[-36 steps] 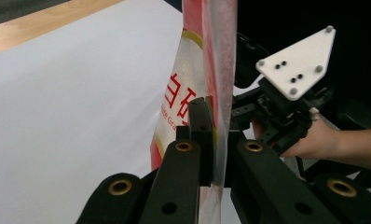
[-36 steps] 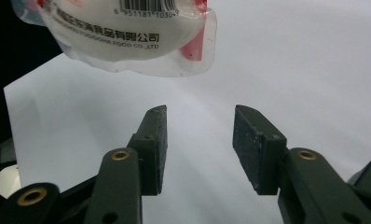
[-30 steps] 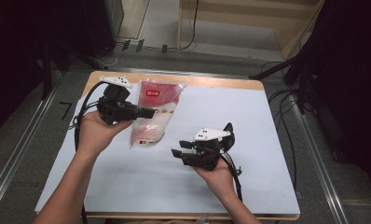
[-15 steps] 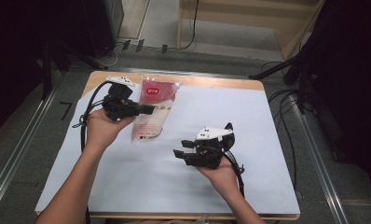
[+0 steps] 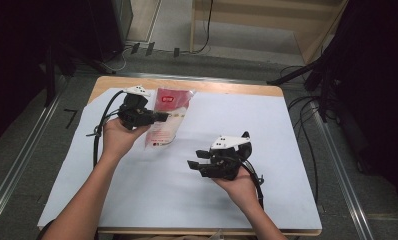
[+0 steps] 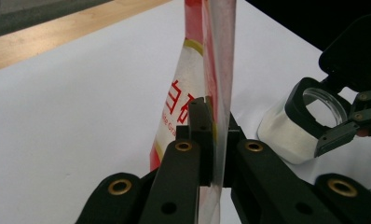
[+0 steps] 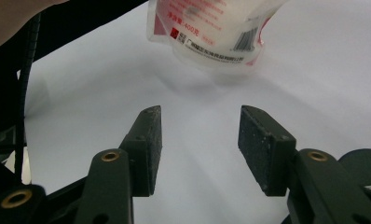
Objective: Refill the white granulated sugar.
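The left tongs point(image 5: 163, 117) are pinching the red-and-white pouch point(image 5: 166, 122) by its clear edge; in the left gripper view the film point(image 6: 219, 70) stands clamped between the two pads, and the pouch runs edge-on away from them. The pouch sits toward the far left of the counter point(image 5: 267, 125), its lower end down on the white sheet — the barcoded bottom point(image 7: 221, 37) shows just beyond the right tongs point(image 7: 200, 144), which are spread with nothing between them. The step in hand looks like steadying or lifting the pouch with one grip while the other waits. Next, I judge, the right tongs point(image 5: 194, 166) must close the gap — approaching the free end squarely, then pinching the seam rather than the full belly.
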`<state>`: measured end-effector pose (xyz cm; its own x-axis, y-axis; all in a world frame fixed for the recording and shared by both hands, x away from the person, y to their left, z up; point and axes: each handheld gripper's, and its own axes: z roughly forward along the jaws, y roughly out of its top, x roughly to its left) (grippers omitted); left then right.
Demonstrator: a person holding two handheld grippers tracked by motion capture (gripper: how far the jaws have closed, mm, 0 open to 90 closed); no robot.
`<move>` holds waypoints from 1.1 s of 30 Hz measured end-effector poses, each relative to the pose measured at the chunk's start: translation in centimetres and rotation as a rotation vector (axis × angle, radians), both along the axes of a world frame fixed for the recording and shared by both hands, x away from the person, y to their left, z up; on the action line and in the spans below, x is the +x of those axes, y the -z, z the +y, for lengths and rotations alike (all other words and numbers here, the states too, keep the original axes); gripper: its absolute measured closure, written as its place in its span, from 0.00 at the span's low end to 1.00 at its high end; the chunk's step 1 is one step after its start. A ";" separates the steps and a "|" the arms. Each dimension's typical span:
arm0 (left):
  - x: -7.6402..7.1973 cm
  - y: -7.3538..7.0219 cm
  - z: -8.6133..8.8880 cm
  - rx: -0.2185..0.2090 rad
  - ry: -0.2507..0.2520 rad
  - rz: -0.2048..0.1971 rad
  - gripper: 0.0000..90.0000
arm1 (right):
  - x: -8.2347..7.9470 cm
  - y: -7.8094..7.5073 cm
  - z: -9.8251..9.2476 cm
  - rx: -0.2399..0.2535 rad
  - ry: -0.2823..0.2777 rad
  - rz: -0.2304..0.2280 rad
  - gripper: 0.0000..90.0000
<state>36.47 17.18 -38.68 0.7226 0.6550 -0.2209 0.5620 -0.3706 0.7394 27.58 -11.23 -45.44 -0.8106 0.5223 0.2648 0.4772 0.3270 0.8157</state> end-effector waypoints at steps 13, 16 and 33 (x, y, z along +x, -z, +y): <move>0.2 1.4 0.7 -0.021 0.003 0.053 1.00 | 0.0 0.1 0.1 -0.006 -0.005 0.002 0.55; 0.2 1.5 1.2 -0.037 0.016 0.058 0.99 | -0.1 0.1 0.1 -0.009 -0.006 0.001 0.55; -0.5 1.9 3.4 -0.081 0.017 0.046 0.96 | -0.2 0.0 0.2 -0.016 -0.008 -0.007 0.55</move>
